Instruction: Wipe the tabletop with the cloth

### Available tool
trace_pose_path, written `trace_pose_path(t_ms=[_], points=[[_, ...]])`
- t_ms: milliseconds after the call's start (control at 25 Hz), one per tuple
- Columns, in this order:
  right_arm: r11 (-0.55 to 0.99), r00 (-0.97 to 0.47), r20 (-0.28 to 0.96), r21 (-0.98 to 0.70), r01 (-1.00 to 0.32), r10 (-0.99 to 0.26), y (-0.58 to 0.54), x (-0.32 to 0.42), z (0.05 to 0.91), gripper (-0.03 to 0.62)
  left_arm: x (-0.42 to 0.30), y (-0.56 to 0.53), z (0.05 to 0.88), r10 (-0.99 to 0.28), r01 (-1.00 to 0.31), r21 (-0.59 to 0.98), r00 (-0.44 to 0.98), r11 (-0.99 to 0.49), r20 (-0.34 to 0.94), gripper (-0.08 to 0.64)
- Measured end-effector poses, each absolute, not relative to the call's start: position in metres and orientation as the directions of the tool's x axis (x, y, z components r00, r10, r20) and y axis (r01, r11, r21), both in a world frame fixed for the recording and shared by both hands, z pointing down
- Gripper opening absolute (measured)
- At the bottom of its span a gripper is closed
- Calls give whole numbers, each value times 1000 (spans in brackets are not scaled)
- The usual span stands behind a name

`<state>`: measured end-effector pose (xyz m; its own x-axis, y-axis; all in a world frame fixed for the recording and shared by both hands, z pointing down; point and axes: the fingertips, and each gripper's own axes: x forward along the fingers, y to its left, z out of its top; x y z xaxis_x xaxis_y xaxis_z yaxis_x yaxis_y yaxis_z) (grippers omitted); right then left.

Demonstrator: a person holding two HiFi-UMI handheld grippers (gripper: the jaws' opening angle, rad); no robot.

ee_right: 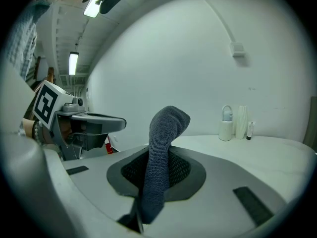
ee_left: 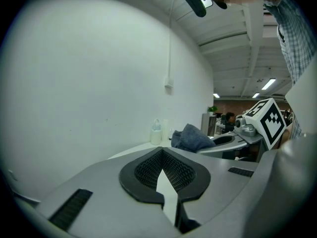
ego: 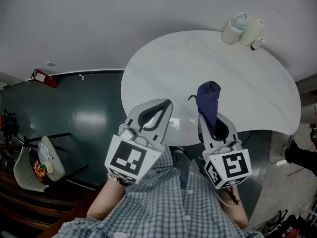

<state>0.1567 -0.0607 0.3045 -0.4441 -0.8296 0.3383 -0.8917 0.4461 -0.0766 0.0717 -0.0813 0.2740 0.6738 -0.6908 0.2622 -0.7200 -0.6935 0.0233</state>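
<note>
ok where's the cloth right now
In the head view the cloth is clamped in the right claw, standing up from it over the near part of the white table, just right of the left claw.

We see a white table [ego: 257,98] with a rounded edge, set against a white wall and standing on a dark green floor [ego: 84,115]. At its far rim, close together, stand a pale bottle [ego: 237,28], a white ribbed container [ego: 253,29] and a small dark-capped tube [ego: 257,45].

Light: bright, even; ceiling strip lights [ee_right: 73,63] overhead.
Glare: pale sheen on floor [ego: 89,119].
Edges: fisheye-curved, dark corners.
</note>
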Motion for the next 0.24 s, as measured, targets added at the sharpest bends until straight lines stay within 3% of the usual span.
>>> trace_pose_path(t_ms=[240], points=[[453,-448,330,-67,-889,-831,-57,172,303,57,79,-71,275,-701,-731,13,660,-683,269,5]])
